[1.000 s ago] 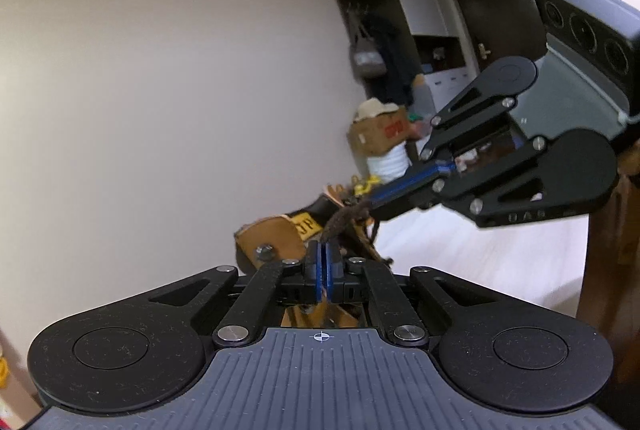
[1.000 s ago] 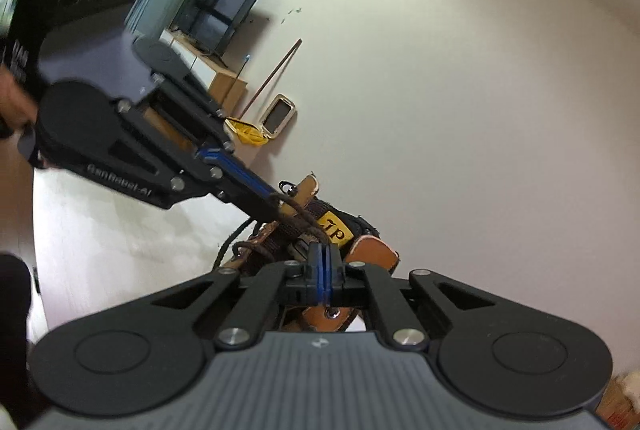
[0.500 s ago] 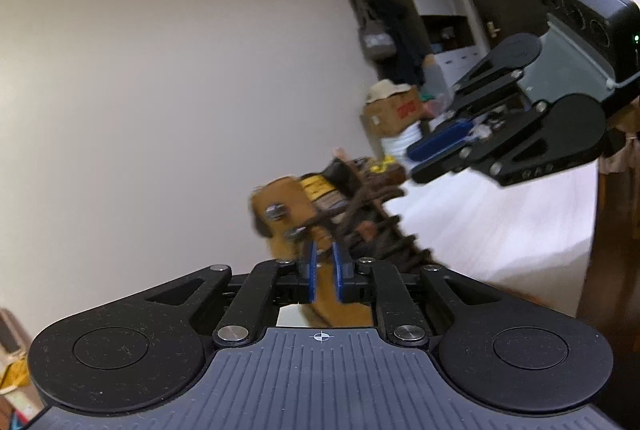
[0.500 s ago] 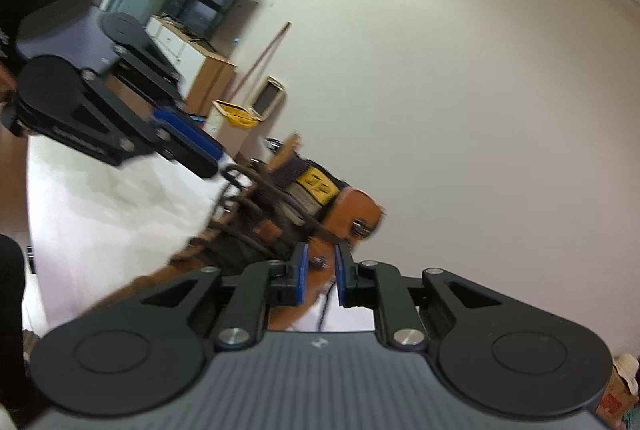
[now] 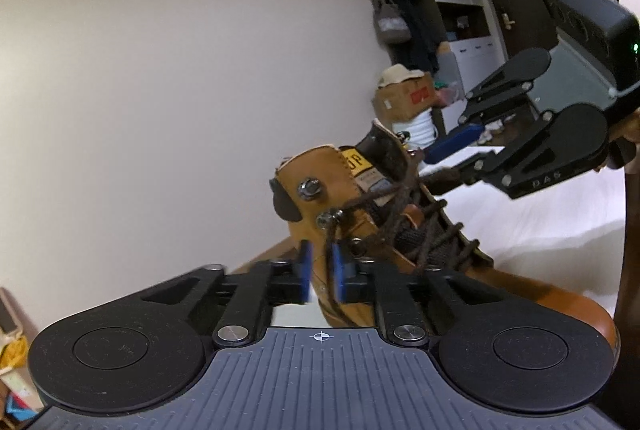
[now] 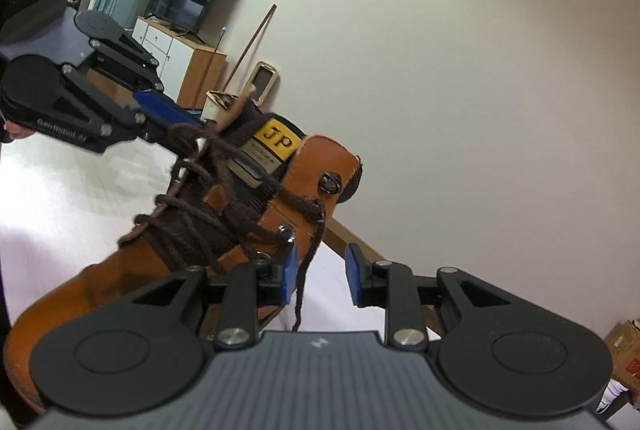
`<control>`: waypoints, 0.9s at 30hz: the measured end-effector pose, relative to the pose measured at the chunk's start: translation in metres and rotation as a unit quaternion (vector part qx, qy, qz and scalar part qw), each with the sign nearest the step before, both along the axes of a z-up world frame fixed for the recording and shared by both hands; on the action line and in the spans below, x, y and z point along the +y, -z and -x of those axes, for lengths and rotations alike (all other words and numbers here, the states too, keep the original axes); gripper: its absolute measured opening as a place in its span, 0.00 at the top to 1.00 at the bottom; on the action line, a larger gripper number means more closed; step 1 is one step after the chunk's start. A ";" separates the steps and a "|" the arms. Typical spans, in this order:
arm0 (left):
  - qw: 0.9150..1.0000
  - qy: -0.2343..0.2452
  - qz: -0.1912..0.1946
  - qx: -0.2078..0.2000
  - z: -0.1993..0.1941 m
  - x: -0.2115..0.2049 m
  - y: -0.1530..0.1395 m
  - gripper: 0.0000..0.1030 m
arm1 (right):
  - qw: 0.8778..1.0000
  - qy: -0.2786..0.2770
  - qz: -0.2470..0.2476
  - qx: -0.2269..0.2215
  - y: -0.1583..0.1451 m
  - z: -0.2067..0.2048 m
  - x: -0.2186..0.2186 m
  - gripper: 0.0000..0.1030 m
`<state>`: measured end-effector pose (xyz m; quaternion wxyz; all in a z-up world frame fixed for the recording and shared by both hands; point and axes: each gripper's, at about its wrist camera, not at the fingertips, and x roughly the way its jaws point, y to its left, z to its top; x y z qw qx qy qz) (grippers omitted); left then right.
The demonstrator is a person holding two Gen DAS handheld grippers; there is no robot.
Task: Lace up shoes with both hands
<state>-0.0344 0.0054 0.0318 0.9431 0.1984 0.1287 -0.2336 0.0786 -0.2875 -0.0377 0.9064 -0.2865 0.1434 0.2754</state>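
we see the tan boot [image 5: 320, 190] standing between both tools on the white tabletop [image 5: 540, 230]. our left hand-held gripper [image 5: 320, 272] stands slightly apart, a dark lace [image 5: 330, 270] hanging between its pads. our right hand-held gripper [image 6: 320, 272] is opening, lace end [image 6: 304, 278] hanging loose between, untouched.

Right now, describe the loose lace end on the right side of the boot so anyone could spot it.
Find the tan leather boot against the plain wall. Below its yellow tongue label, a dark brown lace end leaves a metal hook on the collar. Unlike the laces crisscrossed over the tongue, it dangles free, hanging straight down between two blue pads.
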 end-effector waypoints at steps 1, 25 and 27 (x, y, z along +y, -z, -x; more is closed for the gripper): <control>1.000 0.000 -0.002 -0.001 0.000 0.000 0.001 0.96 | 1.000 0.000 -0.002 0.002 0.001 -0.003 0.000 0.71; 0.998 -0.012 0.011 0.054 0.024 0.022 0.024 0.99 | 0.973 0.058 -0.115 0.191 0.037 -0.032 -0.061 0.99; 0.998 -0.011 0.023 0.056 0.026 0.022 0.023 0.99 | 0.968 0.057 -0.118 0.215 0.038 -0.019 -0.066 1.00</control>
